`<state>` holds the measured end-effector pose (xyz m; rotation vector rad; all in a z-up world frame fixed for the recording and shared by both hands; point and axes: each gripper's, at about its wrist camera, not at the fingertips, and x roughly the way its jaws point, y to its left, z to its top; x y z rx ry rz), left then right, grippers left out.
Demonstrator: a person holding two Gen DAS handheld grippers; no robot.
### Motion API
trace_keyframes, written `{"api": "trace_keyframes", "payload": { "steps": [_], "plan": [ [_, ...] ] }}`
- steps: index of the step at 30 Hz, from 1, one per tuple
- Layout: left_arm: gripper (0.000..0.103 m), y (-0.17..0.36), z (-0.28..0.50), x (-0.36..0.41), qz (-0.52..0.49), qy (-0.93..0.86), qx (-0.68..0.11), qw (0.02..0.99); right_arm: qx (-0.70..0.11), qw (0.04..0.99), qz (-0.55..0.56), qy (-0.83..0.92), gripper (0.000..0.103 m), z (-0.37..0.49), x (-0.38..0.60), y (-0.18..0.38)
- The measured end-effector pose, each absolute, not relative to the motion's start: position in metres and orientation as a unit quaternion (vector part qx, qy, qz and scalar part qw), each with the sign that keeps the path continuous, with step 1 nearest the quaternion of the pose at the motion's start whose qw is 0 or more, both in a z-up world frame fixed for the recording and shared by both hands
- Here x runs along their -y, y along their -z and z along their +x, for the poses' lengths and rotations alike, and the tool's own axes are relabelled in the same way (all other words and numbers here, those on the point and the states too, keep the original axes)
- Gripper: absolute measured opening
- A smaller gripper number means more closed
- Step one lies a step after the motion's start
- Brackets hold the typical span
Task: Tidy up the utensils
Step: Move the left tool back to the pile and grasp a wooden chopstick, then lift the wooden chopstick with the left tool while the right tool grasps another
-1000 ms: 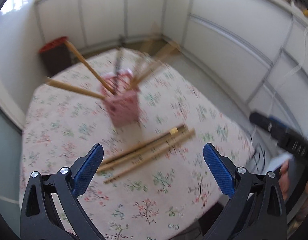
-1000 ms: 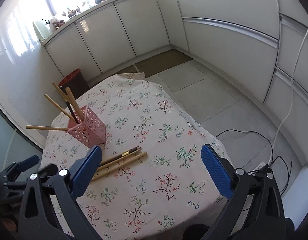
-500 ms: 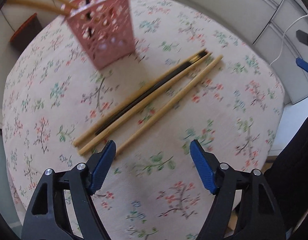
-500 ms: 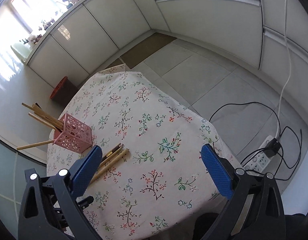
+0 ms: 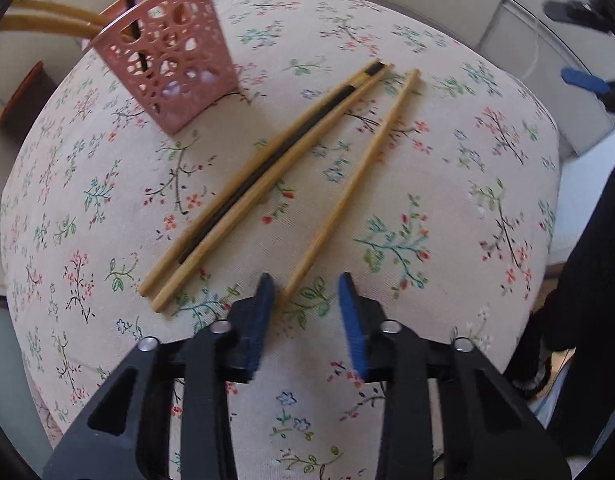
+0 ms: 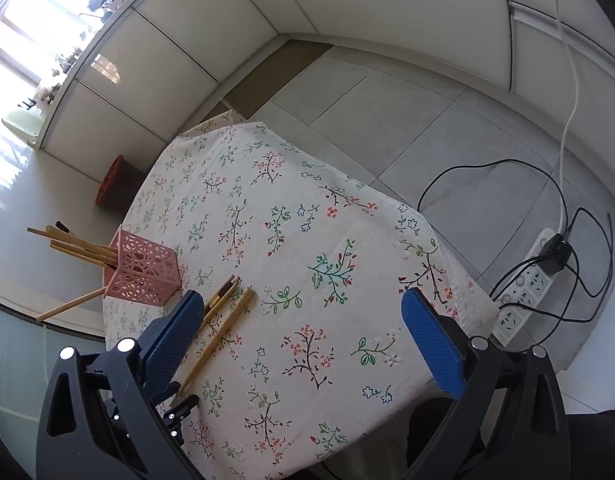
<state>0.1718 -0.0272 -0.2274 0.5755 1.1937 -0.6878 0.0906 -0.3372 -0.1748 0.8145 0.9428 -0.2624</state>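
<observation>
Left gripper closing over a lone pale wooden chopstick on the floral-clothed table

Its jaws have just been narrowing, the stick's tip between them ungripped; right gripper gapes wide; perforated pink plastic holder stands beyond.

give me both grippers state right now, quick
left gripper: open, fingers have just been closing around the near tip of the single chopstick, not pressing yet.
right gripper: open, empty.
</observation>
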Motion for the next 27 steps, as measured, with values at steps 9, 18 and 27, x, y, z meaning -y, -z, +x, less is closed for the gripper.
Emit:
{"api": "trace_keyframes", "payload": {
  "steps": [9, 18, 27],
  "plan": [
    [0.005, 0.218, 0.118, 0.045, 0.291, 0.357, -0.511, 0.726, -0.448, 0.811, 0.355, 0.129, 0.096, 0.093, 0.328, 0.176],
    [0.005, 0.12, 0.081, 0.026, 0.179, 0.378, -0.399, 0.816, -0.466, 0.822, 0.317, 0.086, 0.096, 0.106, 0.3, 0.178],
    [0.005, 0.069, 0.103, -0.01, 0.048, 0.359, -0.33, 0.872, -0.533, 0.757, 0.375, 0.047, 0.089, 0.157, 0.257, 0.206]
  ]
}}
